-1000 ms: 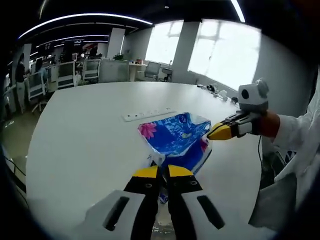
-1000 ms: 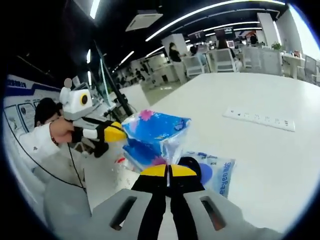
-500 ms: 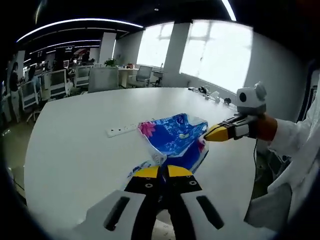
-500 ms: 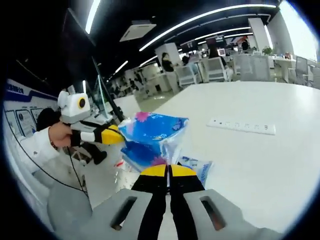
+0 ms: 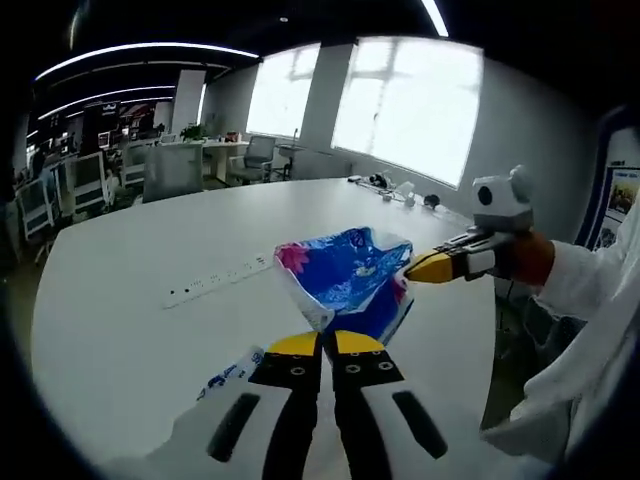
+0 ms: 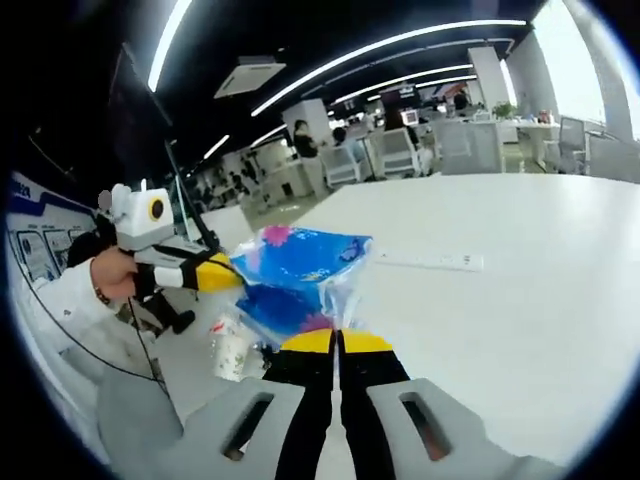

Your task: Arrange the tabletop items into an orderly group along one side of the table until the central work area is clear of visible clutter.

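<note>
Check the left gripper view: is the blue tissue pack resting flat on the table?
No, the blue tissue pack is held up off the white table, pinched between the left gripper and right gripper.

Left gripper [image 5: 321, 343]: jaws closed together, pinching the blue tissue pack [image 5: 350, 280]. Right gripper [image 6: 338, 342]: jaws likewise closed on the pack's opposite edge. Both raised, facing each other, white sleeves [image 5: 590, 290] behind each.

you've got one blue tissue pack [image 5: 350, 282] up in the air, one white power strip [image 5: 218, 281] on the table, one small blue-and-white packet [image 5: 228, 373] lying flat, one paper cup [image 6: 231, 351], and two grippers, left gripper [image 5: 321, 345] and right gripper [image 6: 337, 343].
</note>
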{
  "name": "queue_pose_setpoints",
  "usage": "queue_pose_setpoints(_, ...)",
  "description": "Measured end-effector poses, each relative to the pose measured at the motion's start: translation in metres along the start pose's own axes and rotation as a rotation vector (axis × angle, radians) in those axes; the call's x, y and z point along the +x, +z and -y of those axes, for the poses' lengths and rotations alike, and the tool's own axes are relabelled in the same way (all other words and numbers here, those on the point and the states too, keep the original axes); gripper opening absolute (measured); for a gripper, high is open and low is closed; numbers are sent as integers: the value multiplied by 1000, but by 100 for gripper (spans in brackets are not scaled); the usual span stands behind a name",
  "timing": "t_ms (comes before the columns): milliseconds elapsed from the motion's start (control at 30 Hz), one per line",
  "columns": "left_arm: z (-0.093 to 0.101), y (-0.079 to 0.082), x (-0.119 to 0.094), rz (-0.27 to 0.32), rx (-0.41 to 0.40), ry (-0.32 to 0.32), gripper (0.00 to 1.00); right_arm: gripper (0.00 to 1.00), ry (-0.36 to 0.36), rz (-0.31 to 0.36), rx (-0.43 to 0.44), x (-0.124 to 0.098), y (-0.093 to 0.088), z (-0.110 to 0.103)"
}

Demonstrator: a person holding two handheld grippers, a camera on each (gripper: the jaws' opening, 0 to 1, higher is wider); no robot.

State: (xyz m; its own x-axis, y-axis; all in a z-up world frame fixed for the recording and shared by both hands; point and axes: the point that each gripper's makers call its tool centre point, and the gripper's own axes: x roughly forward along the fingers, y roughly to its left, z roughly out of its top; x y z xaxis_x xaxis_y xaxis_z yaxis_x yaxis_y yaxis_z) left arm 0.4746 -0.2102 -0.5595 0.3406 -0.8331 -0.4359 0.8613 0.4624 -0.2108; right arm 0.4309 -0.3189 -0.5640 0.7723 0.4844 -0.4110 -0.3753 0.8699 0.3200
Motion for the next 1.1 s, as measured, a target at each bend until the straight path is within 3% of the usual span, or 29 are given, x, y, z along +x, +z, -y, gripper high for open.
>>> queue_pose_setpoints(333,42,15,43,-12,-14,-41,0,0,-53,1,26,-47,1,45)
queue_pose_setpoints(600,59,11,76,-47,-31,-46,0,0,-66,-10,48,-62,-7,74)
queue_pose_setpoints(767,58,-2,99,-85,-50,-37,0,0,-64,-39,74,-57,-22,93)
queue_pose_setpoints(1100,41,-50,143,-204,-129,-15,0,0,-45,-127,151,-28,-62,136)
